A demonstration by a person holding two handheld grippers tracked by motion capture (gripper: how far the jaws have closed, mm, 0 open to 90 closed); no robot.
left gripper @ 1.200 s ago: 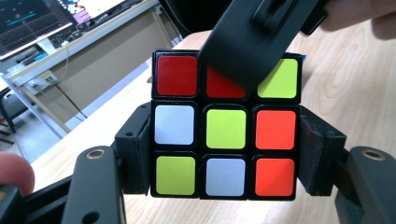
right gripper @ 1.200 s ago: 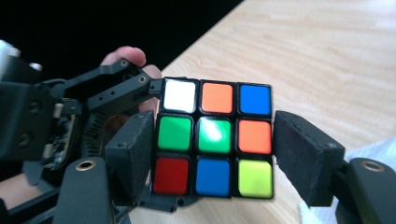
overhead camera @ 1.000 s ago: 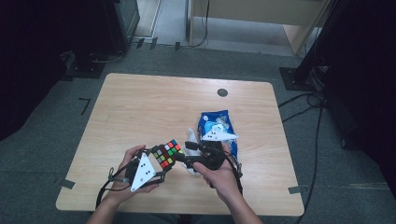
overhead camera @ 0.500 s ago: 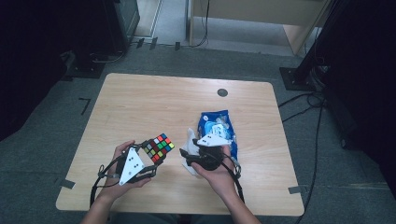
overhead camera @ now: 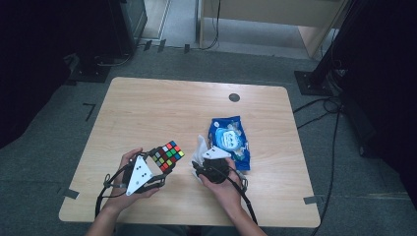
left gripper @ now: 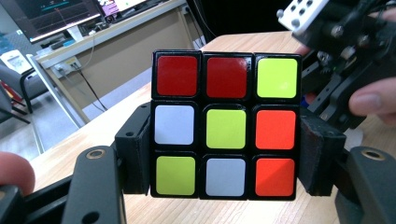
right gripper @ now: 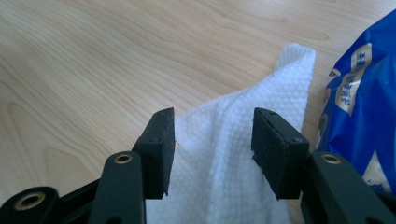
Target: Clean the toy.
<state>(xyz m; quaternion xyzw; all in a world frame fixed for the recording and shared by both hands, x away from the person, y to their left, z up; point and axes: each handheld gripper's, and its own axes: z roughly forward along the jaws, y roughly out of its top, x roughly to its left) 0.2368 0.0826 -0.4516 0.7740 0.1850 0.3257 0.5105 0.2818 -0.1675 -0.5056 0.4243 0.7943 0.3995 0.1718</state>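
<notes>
Left gripper pinches the puzzle cube by its sides, holding it above the table's near edge. Right gripper, jaws just closing but not yet pressing, straddles a white wipe lying beside the blue pack.

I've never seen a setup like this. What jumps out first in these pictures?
The bright puzzle cube catches the eye first, clamped between the left gripper near the table's front edge. Beside it, the right gripper has its fingers astride a white wipe, and they have just been closing on it. A blue wipes pack lies just behind.
</notes>
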